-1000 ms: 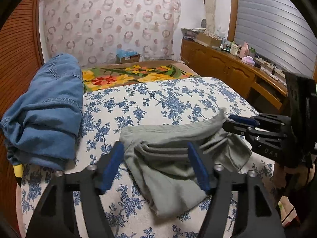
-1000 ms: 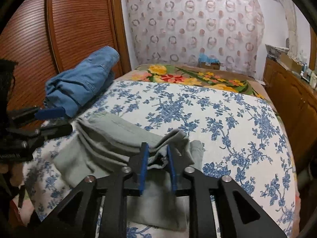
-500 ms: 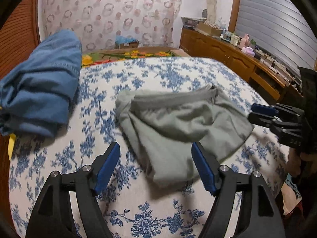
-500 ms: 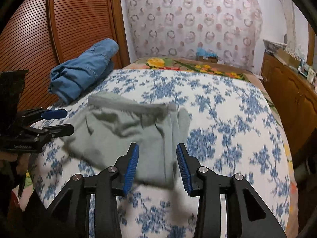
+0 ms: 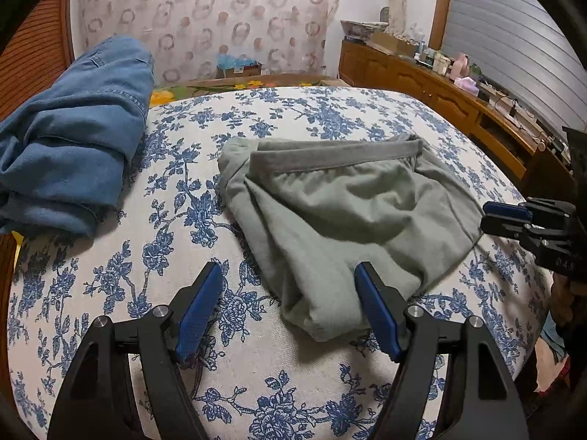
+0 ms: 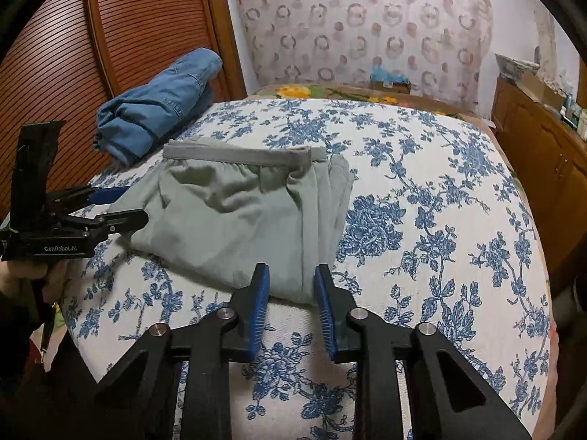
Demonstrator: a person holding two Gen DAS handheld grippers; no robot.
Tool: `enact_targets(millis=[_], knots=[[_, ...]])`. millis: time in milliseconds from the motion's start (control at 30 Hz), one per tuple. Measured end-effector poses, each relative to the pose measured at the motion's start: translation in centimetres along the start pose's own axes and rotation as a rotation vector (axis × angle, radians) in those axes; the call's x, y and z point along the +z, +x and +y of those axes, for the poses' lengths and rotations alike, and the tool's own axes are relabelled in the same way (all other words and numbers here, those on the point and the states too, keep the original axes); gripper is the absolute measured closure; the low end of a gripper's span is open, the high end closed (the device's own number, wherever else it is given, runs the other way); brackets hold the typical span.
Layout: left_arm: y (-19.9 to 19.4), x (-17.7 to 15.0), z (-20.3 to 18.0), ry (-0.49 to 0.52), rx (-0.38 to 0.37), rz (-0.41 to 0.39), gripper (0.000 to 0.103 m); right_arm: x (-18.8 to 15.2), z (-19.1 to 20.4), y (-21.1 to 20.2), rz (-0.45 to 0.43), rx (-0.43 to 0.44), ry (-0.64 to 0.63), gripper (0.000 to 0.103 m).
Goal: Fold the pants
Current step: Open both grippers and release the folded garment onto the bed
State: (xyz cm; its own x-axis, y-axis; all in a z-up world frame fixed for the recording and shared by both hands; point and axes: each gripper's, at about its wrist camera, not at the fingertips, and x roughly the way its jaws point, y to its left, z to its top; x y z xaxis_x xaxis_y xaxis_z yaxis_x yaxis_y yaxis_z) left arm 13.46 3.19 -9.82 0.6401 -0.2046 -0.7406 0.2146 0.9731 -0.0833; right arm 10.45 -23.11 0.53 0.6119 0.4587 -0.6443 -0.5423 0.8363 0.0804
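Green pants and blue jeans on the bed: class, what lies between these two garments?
Only bare floral bedspread lies between the green pants and the blue jeans; the left wrist view shows it best.

The grey-green pants [image 5: 345, 212] lie folded into a compact, roughly square bundle in the middle of both frames, flat on the blue-flowered bedspread [image 5: 312, 117]. Their darker grey waistband [image 6: 242, 154] runs across the far edge. The cloth is soft and creased, with folded layers showing at the near corner.
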Motion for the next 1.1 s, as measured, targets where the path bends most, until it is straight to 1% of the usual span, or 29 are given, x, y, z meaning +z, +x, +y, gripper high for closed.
enact_targets(millis=[33, 67, 100, 167, 233, 367, 467, 633, 733, 800, 833, 867, 900, 933, 1000, 1033, 1100], knots=[[0.1, 0.0, 0.1, -0.003, -0.003, 0.001, 0.028, 0.0, -0.1, 0.1, 0.001, -0.004, -0.001, 0.087], [0.0, 0.0, 0.1, -0.004, -0.004, 0.0, 0.028, 0.1, -0.2, 0.2, 0.001, -0.007, -0.003, 0.095], [0.0, 0.0, 0.1, -0.003, -0.005, -0.001, 0.028, 0.1, -0.4, 0.1, -0.001, -0.012, -0.004, 0.099], [0.1, 0.0, 0.2, -0.006, -0.008, 0.001, 0.028, 0.1, -0.7, 0.0, -0.004, -0.023, -0.003, 0.102], [0.2, -0.1, 0.2, -0.011, -0.013, 0.004, 0.027, 0.2, -1.2, -0.5, -0.029, -0.081, 0.001, 0.103], [0.3, -0.1, 0.3, -0.017, -0.015, 0.006, 0.027, 0.4, -2.0, -1.2, -0.053, -0.128, 0.029, 0.103], [0.3, -0.1, 0.3, -0.019, -0.015, 0.006, 0.027, 0.4, -2.1, -1.5, -0.057, -0.105, 0.042, 0.103], [0.3, -0.1, 0.3, -0.02, -0.016, 0.005, 0.027, 0.4, -1.1, -2.1, -0.085, -0.035, 0.047, 0.103], [0.1, -0.2, 0.3, -0.022, -0.009, 0.003, 0.027, 0.3, -0.8, -1.7, -0.08, -0.021, 0.042, 0.096], [-0.6, -0.4, 0.1, -0.02, -0.009, -0.006, 0.027, 0.3, -0.5, -1.0, -0.065, -0.027, 0.036, 0.088], [-1.3, -0.5, -0.1, -0.022, -0.025, -0.022, 0.027, 0.4, -0.4, -0.7, -0.058, -0.027, 0.033, 0.085], [-1.8, -0.7, -0.1, -0.025, -0.041, -0.035, 0.028, 0.4, -0.4, -0.4, -0.052, -0.033, 0.028, 0.08], [-2.5, -0.8, -0.2, -0.032, -0.058, -0.047, 0.03, 0.5, -0.3, -0.1, -0.047, -0.038, 0.026, 0.077], [-2.8, -0.9, -0.2, -0.036, -0.065, -0.051, 0.039, 0.7, -0.2, 0.1, -0.043, -0.033, 0.022, 0.077], [-3.1, -1.1, -0.3, -0.038, -0.074, -0.041, 0.046, 0.8, -0.1, 0.7, -0.025, -0.025, 0.014, 0.075], [-3.0, -1.1, -0.4, -0.034, -0.078, -0.037, 0.05, 0.8, 0.0, 0.9, -0.021, -0.035, 0.01, 0.075], [-2.7, -1.3, -0.6, -0.026, -0.081, -0.023, 0.054, 0.9, 0.1, 1.5, -0.005, -0.051, 0.011, 0.075]])
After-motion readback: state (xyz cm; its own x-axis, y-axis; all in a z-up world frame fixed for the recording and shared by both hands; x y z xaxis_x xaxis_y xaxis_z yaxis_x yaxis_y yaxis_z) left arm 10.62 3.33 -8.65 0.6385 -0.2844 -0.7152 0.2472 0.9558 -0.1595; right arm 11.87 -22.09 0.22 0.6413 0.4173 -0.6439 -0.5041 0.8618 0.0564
